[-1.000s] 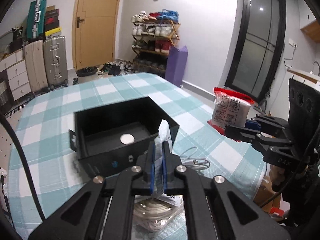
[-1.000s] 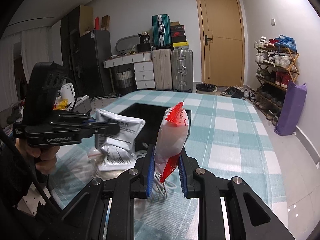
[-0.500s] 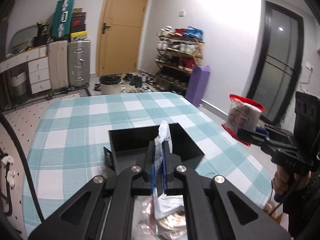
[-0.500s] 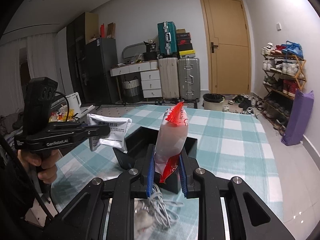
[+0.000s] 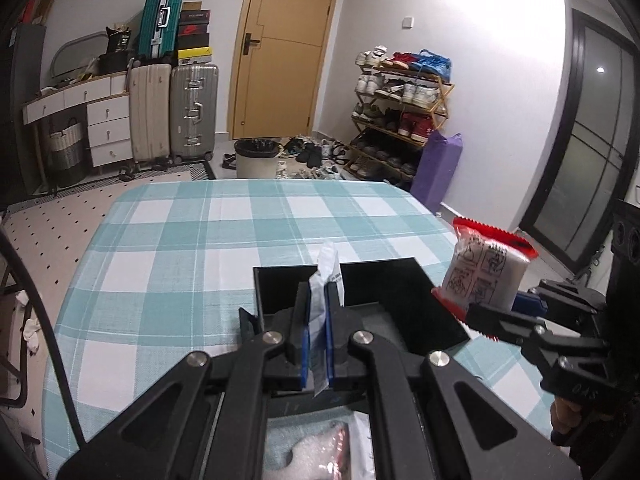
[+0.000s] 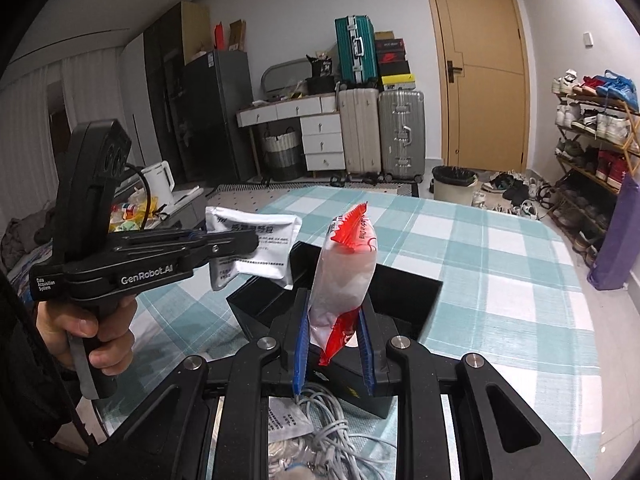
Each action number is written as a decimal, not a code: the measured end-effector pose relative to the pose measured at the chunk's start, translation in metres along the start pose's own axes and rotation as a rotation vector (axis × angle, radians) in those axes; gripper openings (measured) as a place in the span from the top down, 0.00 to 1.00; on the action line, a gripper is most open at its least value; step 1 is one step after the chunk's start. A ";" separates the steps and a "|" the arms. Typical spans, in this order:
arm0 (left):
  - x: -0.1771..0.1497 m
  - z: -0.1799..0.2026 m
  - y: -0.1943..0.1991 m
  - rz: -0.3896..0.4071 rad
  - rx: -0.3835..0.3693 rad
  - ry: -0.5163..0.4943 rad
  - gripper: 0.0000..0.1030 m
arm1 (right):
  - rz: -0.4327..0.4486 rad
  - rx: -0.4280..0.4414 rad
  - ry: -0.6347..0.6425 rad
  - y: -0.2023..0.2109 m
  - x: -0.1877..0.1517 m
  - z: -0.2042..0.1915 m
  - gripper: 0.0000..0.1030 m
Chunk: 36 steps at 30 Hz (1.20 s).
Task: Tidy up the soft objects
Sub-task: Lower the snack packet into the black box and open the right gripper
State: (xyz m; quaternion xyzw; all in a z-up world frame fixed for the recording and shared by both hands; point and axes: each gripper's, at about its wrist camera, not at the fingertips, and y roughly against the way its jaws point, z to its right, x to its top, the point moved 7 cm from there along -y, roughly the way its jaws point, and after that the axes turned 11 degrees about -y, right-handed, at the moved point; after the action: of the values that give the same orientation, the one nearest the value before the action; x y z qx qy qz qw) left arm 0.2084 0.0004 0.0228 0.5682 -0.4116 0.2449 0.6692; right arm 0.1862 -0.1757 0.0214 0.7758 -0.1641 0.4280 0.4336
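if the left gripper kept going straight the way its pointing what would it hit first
Probably nothing soon: the left gripper, shut on a white sachet, points level above the open black box and checked tablecloth. Depth is unclear, but the line seems to clear both.

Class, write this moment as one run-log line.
left hand-held gripper: shut on white pouch | right hand-held gripper: shut on red-and-white packet | both held above black box | nothing released

The left gripper (image 5: 318, 332) is raised and level, jaws pinched nearly together on a white packet (image 5: 326, 276). The right gripper (image 6: 334, 344) is raised beside it, jaws clamped on a red-and-white packet (image 6: 346, 268). A bare hand (image 6: 92, 332) grips the left handle.
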 end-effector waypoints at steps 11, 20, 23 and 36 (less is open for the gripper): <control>-0.003 -0.001 -0.032 -0.045 0.032 -0.014 0.97 | -0.070 -0.010 -0.001 -0.033 -0.010 0.011 0.80; -0.008 0.007 -0.049 -0.085 0.038 -0.054 0.97 | -0.106 -0.028 -0.004 -0.049 -0.011 0.022 0.80; -0.012 0.009 -0.056 -0.105 0.038 -0.064 0.97 | -0.116 -0.032 -0.003 -0.054 -0.012 0.025 0.80; -0.036 0.014 -0.068 -0.187 0.041 -0.098 0.97 | -0.156 -0.040 0.009 -0.066 -0.021 0.031 0.80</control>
State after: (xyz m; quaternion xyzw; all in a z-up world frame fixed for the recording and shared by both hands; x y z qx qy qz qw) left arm 0.2388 -0.0243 -0.0446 0.6289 -0.3839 0.1620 0.6564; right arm 0.2312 -0.1655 -0.0389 0.7756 -0.1096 0.3930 0.4817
